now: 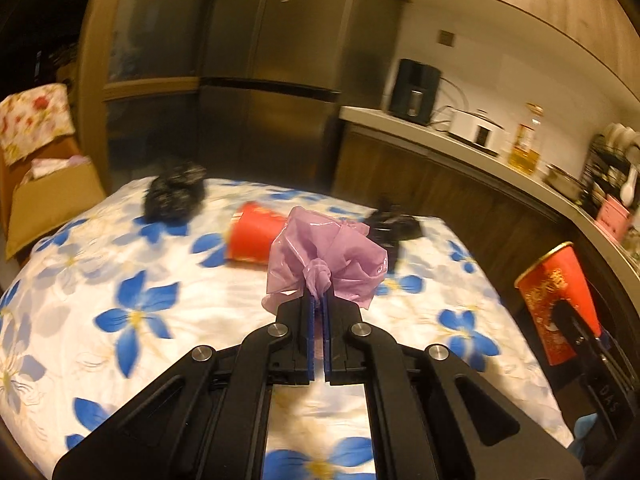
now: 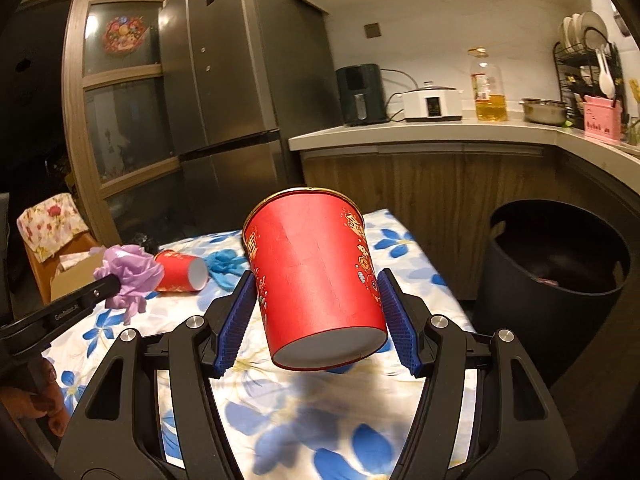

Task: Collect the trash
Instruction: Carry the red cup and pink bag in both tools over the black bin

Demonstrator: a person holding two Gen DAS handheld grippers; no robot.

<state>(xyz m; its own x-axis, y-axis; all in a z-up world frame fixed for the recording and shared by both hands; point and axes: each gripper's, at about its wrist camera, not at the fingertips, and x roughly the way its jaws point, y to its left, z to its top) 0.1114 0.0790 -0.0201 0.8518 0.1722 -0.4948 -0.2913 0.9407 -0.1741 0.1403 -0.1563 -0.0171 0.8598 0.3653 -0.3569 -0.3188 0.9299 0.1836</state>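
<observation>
The purple plastic bag (image 1: 324,264) pinched at the left gripper (image 1: 319,300) hides the mouth end of the lying red cup (image 1: 252,238) beyond it. Farther past the claw, two black crumpled things (image 1: 174,194) are too smeared to identify. Right of the claw, the held red cup (image 1: 556,300) is partly covered by the right gripper (image 2: 316,312).

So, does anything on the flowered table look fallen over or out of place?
Yes. A red paper cup lies on its side on the flowered tablecloth, not upright. Beside it lies a crumpled blue glove, and farther back a crumpled black plastic bag. Nothing looks spilled.
</observation>
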